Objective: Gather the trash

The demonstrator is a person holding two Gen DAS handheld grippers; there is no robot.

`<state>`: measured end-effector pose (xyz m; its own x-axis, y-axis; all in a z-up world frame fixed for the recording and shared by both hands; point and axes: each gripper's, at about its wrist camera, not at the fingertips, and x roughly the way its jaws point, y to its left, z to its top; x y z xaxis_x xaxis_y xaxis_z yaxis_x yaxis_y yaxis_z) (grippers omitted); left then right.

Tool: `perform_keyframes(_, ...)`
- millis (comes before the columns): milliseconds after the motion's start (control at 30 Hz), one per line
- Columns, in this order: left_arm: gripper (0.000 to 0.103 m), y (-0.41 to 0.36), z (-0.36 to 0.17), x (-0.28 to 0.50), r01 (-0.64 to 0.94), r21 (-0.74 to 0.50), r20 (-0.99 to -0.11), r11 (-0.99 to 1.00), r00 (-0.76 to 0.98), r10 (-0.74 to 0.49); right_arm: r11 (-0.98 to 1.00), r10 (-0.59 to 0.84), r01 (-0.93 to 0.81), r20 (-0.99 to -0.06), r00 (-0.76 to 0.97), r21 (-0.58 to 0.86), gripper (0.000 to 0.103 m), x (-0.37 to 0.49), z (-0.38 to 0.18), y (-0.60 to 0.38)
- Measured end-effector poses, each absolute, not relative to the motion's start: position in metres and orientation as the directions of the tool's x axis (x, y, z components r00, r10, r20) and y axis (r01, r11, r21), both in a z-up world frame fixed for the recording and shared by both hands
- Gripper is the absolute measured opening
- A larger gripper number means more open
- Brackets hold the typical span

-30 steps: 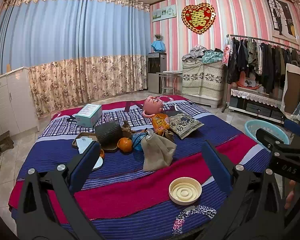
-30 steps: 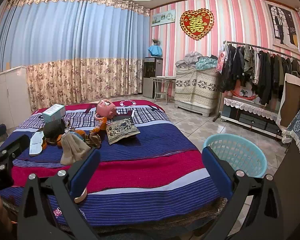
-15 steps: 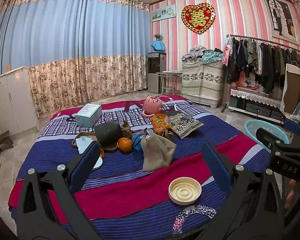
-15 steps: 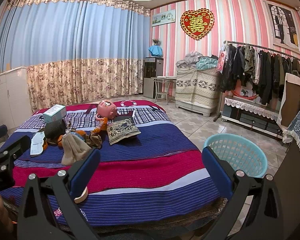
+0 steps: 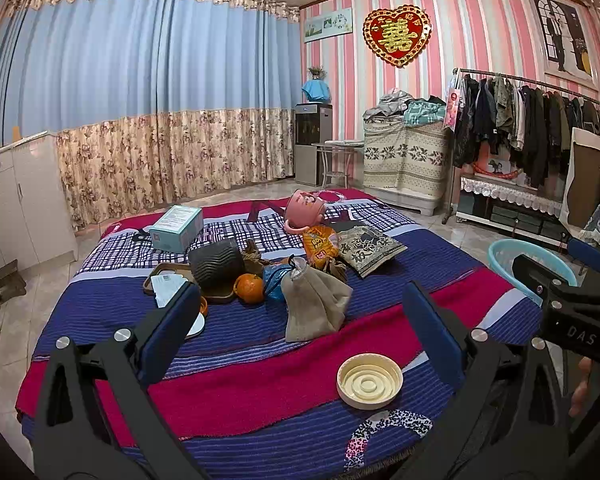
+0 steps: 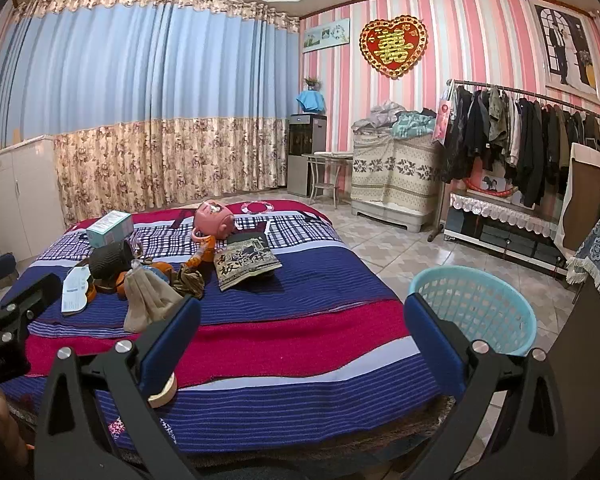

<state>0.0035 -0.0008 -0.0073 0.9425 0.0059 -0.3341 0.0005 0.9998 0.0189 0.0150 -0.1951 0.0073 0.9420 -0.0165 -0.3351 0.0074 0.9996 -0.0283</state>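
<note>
Trash lies scattered over a bed (image 5: 260, 364) covered in a blue, red and white striped blanket. Left gripper (image 5: 300, 328) hangs above the near edge of the bed with its jaws spread wide and nothing between them. Right gripper (image 6: 300, 328) is likewise parted and empty, positioned over the near right part of the bed.

Nearest the left gripper, a cream round lid (image 5: 369, 380) rests on the red band of the blanket, apart from the other items. Farther back sits a cluster: a beige cloth pouch (image 5: 316, 306), an orange (image 5: 250, 288) just beside it, a blue crumpled wrapper (image 5: 276, 280) between the two, and a dark ribbed cylinder (image 5: 216, 263) lying on its side on a brown tray (image 5: 168, 274). A white paper slip (image 5: 168, 286) lies on the tray's near side. Behind these are an orange snack bag (image 5: 320, 244), a patterned packet with large characters (image 5: 370, 249), a pink helmet-shaped item (image 5: 306, 208) and a teal box (image 5: 176, 228).

A light blue plastic basket (image 6: 476, 308) stands on the tiled floor just beside the bed's right side; no contents show in the part of its interior in view. In the right wrist view the lid is mostly hidden behind the gripper's left finger.
</note>
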Motion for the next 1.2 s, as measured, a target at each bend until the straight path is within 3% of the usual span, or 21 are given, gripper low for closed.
perform_keyframes(733, 0.098, 0.000, -0.016, 0.008, -0.010, 0.008, -0.350, 1.000, 0.937, 0.012, 0.999, 0.004, 0.008, -0.325, 0.946, 0.035, 0.099, 0.019, 0.004, -0.194)
perform_keyframes(1200, 0.098, 0.033, -0.005, 0.009, -0.067, -0.022, -0.356, 0.998, 0.933, 0.055, 0.998, -0.054, 0.043, -0.324, 0.945, -0.041, 0.099, 0.014, -0.002, -0.180)
